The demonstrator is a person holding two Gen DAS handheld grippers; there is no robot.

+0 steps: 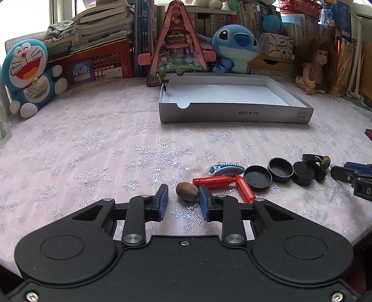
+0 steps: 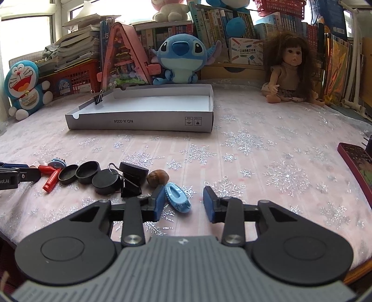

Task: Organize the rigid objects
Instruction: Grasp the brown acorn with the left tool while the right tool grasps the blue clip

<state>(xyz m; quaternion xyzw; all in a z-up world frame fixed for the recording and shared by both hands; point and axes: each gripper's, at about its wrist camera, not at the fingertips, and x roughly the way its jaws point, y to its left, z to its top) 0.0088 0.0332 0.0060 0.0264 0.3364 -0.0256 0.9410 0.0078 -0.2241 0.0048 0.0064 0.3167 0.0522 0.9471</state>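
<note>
Claws both gape wide: left claw point(image 1: 183, 202) partly hides a nut point(image 1: 187, 191), right claw point(image 2: 183, 202) a blue shoe point(image 2: 177, 197).

From my seat both feeds look daylit and sharp, with the window point(image 1: 28, 16) left of the red basket point(image 1: 97, 62) blown out to white, soft shadows under that basket, glints on the snowflake tablecloth point(image 2: 255, 148), and strong fisheye bending and dark corners around it.

You are in a home, likely a child's room, plush toys point(image 1: 29, 74) at the frame's left, doll point(image 2: 289, 69) upper right, crammed bookshelves point(image 2: 220, 23) along the top, snowflake tablecloth point(image 1: 93, 144) below.
</note>
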